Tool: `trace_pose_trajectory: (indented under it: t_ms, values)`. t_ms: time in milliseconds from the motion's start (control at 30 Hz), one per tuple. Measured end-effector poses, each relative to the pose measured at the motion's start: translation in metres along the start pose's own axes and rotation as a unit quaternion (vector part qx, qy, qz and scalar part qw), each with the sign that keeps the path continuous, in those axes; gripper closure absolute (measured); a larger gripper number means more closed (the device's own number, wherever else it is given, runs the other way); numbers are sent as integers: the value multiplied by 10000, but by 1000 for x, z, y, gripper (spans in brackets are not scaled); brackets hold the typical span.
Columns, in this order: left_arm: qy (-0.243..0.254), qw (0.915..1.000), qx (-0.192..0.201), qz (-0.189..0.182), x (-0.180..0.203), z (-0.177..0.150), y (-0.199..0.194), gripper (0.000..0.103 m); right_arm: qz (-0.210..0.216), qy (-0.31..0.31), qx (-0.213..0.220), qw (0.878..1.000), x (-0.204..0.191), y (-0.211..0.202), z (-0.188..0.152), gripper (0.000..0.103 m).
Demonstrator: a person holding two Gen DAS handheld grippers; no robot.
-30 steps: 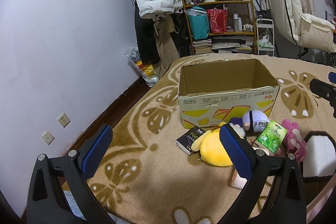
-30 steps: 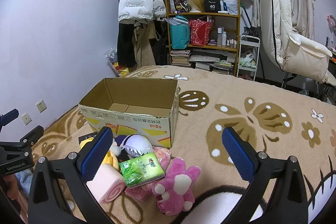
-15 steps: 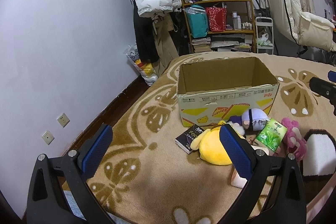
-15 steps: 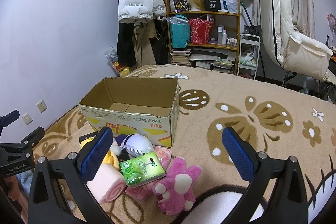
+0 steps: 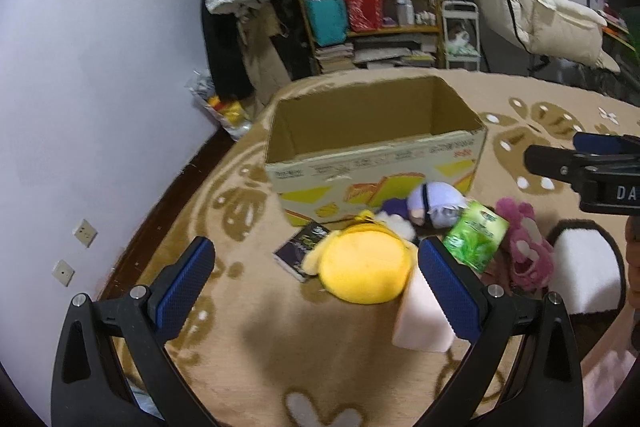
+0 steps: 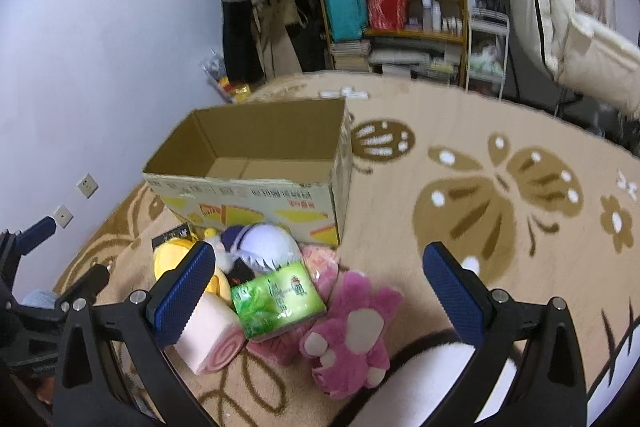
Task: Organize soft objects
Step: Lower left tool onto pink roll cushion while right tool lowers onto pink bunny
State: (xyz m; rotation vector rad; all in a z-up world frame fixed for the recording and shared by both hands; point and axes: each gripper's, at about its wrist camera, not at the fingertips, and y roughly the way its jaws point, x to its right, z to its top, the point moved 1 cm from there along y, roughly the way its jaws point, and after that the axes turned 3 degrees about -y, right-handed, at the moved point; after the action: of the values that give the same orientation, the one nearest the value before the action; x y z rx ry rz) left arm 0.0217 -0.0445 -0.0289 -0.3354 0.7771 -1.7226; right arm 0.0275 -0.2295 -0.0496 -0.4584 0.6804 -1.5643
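An open cardboard box [image 5: 376, 163] [image 6: 256, 187] stands on the patterned rug, empty inside. In front of it lies a pile: a yellow plush [image 5: 364, 267] [image 6: 172, 259], a purple-white plush [image 5: 436, 201] [image 6: 264, 245], a green tissue pack [image 5: 474, 237] [image 6: 276, 299], a pink plush [image 5: 524, 247] [image 6: 352, 331], a pink roll cushion [image 5: 420, 319] [image 6: 208, 339] and a dark book [image 5: 300, 247]. My left gripper [image 5: 316, 287] is open, just short of the yellow plush. My right gripper [image 6: 316, 287] is open above the tissue pack and pink plush.
A black-and-white plush [image 5: 584, 267] [image 6: 440, 379] lies at the near right. A purple wall [image 5: 100, 87] with sockets runs along the left. A cluttered shelf [image 5: 368, 7], hanging coats and a cream chair [image 5: 552, 15] stand behind the box.
Both grippers have moved forward and down toward the pile; the toys and box look larger and nearer. Both stay open and empty.
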Motion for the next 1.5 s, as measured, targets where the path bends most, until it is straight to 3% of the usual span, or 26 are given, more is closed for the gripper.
trace_pose_trajectory:
  t_ms: [433, 700, 967, 1033, 1267, 1300, 1333, 1400, 1500]
  values:
    - [451, 9951, -755, -447, 43, -11, 41, 2, -40, 580, -1155, 9916, 27, 35, -14, 0]
    - [699, 9901, -1053, -614, 63, -18, 59, 2, -76, 1009, -1821, 9781, 45, 64, -31, 3]
    - [936, 9844, -1324, -684, 78, -27, 77, 2, -21, 1154, -2304, 9662, 50, 86, -43, 32]
    - [990, 9831, -1380, -683, 81, -30, 81, 4, -6, 1165, -2396, 9639, 51, 90, -45, 33]
    - [918, 9769, -1725, -864, 82, -41, 91, 31, 263, 1381, -2685, 9530, 54, 110, -53, 34]
    - [882, 9768, -1722, -919, 82, -42, 90, 37, 297, 1393, -2708, 9521, 54, 112, -54, 37]
    - [867, 9764, -1720, -980, 81, -42, 90, 41, 322, 1393, -2726, 9515, 53, 114, -54, 48]
    - [871, 9747, -1726, -1125, 82, -43, 89, 54, 444, 1423, -2743, 9500, 53, 118, -55, 48]
    - [908, 9756, -1647, -1132, 83, -45, 85, 58, 553, 1497, -2721, 9489, 53, 121, -55, 51]
